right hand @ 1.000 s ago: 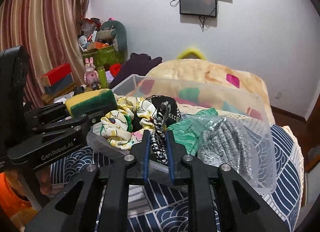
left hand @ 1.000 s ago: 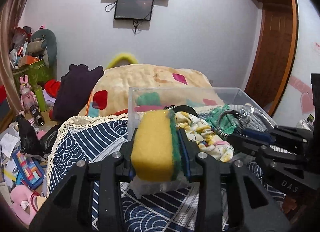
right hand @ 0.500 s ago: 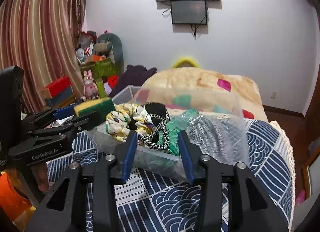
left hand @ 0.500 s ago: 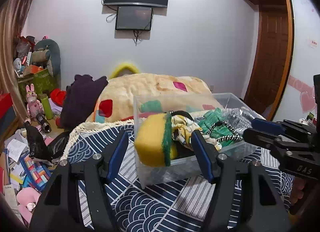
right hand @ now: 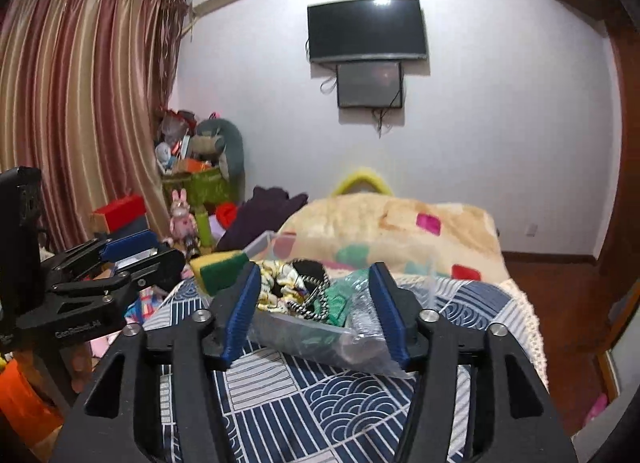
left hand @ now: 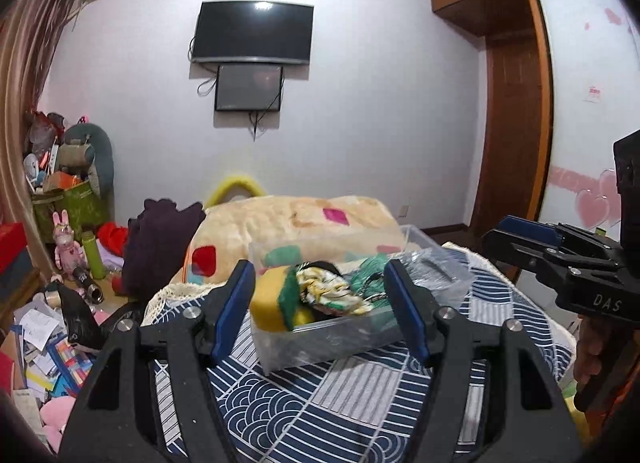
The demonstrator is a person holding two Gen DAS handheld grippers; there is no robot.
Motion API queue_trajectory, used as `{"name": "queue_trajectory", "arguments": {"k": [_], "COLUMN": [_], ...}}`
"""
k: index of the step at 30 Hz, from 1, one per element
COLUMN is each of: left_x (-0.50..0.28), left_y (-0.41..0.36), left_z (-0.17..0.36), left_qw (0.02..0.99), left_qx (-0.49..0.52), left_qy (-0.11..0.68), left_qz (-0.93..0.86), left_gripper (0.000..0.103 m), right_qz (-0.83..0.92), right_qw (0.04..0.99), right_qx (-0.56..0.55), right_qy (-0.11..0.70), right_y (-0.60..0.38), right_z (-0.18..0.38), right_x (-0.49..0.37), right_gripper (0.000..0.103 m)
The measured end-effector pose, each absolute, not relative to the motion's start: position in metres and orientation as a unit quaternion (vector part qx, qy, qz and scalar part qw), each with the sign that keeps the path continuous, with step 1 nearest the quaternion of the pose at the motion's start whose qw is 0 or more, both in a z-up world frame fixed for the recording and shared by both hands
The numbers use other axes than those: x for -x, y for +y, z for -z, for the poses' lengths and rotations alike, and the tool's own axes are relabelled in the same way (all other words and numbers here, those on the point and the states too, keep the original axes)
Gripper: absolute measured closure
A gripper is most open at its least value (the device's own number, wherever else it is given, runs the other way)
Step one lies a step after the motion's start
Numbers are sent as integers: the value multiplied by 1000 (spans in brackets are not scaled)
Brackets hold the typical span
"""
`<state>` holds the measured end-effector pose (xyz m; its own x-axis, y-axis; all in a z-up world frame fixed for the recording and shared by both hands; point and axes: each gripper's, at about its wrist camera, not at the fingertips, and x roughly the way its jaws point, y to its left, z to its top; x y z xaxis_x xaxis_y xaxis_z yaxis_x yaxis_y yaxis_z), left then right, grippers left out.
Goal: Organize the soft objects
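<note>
A clear plastic bin (left hand: 320, 343) stands on the blue patterned cloth (left hand: 320, 403). In it lie a yellow and green sponge (left hand: 276, 303), a floral scrunchie (left hand: 328, 291), a black-and-white braided cord (right hand: 312, 303), green cloth (left hand: 368, 271) and a clear bag with a steel scourer (left hand: 436, 275). My left gripper (left hand: 320, 303) is open and empty, back from the bin. My right gripper (right hand: 314, 303) is open and empty too. It also shows at the right of the left wrist view (left hand: 560, 263). The bin also shows in the right wrist view (right hand: 320, 339).
A beige blanket (left hand: 300, 219) with coloured patches lies behind the bin. A dark purple cloth (left hand: 160, 243) sits to its left. Toys, boxes and papers clutter the floor at left (left hand: 48, 323). A wooden door (left hand: 516, 135) is at right.
The left gripper let go of the sponge into the bin, and the right let go of the braided cord. Both opened wide and drew back from the bin.
</note>
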<state>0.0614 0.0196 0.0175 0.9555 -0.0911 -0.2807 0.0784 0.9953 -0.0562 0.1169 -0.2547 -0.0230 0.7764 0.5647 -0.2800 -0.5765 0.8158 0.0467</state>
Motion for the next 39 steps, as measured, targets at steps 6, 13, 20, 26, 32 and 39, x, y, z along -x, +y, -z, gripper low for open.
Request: {"name": "queue_trajectory", "arguments": {"k": [6, 13, 20, 26, 32, 39], "left_x": [-42, -30, -25, -24, -23, -24], "left_y": [15, 14, 9, 3, 2, 2], "left_z": [-26, -26, -23, -21, -20, -16], "left_qw": [991, 992, 993, 993, 993, 992], "left_qx": [36, 42, 29, 23, 24, 20], "left_qy": [120, 112, 107, 105, 104, 112], "left_qz": [48, 47, 49, 51, 48, 47], "left_gripper": [20, 7, 4, 3, 1, 1], "right_qz": [-292, -277, -268, -272, -274, -275], "right_qw": [950, 956, 959, 957, 957, 957], "right_qx": [5, -5, -3, 0, 1, -2], "right_qy": [113, 94, 95, 97, 96, 97], "right_y": [-268, -272, -271, -270, -270, -272], "right_z": [17, 15, 20, 24, 24, 25], "right_x": [-100, -92, -90, -88, -85, -84], "right_gripper": [24, 5, 3, 2, 1, 1]}}
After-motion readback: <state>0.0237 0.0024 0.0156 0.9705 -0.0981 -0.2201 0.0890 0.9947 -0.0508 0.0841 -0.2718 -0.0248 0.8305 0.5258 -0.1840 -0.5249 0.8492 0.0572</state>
